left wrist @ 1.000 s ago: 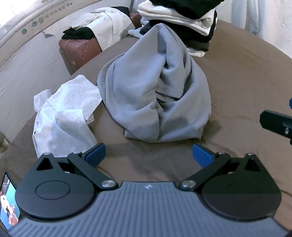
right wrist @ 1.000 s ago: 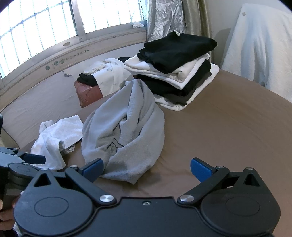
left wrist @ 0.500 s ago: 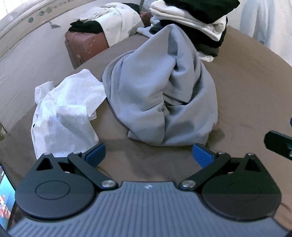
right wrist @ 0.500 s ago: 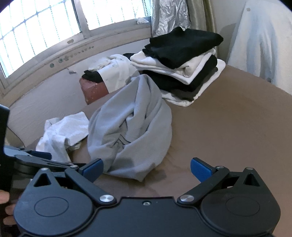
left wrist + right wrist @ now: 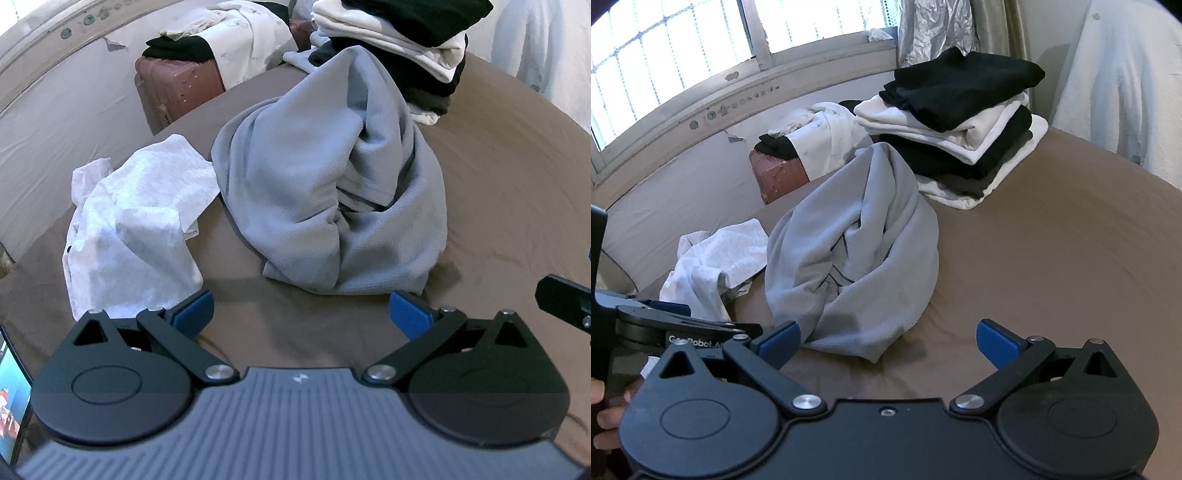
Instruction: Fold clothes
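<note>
Both grippers, left gripper [image 5: 300, 311] and right gripper [image 5: 887, 340], hang released and empty just short of the crumpled grey garment [image 5: 325, 192], which lies heaped mid-bed on the brown sheet [image 5: 517, 192]. The step in hand looks like picking it up to spread it. Best to hunt out two matching edges, hem or shoulders, pinch single layers only, then lift apart so the twist falls out. Counted: one grey garment, one rumpled white garment [image 5: 129, 225] to its left, one folded stack [image 5: 960, 125] beyond, one suitcase [image 5: 177, 88] at far left.
</note>
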### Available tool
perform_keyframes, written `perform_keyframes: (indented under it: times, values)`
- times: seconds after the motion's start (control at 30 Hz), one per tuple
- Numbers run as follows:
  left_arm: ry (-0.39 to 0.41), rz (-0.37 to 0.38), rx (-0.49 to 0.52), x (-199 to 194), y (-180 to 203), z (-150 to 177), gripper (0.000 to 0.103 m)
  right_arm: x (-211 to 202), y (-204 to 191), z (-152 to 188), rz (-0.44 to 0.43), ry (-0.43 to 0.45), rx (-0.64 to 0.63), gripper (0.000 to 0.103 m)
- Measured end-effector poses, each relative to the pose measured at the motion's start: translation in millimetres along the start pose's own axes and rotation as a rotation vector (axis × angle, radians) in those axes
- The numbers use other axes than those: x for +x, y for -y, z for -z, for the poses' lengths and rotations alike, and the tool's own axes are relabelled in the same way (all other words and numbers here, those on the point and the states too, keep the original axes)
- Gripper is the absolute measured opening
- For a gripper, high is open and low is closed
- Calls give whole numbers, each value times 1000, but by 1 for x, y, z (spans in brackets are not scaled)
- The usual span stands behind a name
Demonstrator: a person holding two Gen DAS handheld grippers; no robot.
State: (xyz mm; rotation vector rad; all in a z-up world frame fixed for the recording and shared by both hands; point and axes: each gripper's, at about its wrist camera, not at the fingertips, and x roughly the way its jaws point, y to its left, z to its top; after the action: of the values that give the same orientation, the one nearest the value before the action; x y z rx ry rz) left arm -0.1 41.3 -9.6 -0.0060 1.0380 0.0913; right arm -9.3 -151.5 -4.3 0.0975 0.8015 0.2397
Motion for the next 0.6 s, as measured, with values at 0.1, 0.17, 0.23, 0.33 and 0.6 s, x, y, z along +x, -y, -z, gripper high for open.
perform_keyframes:
  times: [0.1, 0.17, 0.23, 0.33, 0.6]
  values:
    - [-10, 2, 6, 4, 0, 0, 103, -1, 0, -1, -1, 5, -7, 103]
    - [-9, 14, -4, 6, -2, -2, 103, 0, 0, -1, -9, 9, -6, 103]
    - [13, 15, -25, 6, -6, -4, 103, 4, 1, -2, -27, -1, 7, 103]
    - [59, -18, -40, 3, -9, -6, 103, 10, -3, -4, -49, -16, 13, 103]
    - [35, 88, -28, 19, -21, -24, 96, 35, -5, -18, -114, -73, 40, 103]
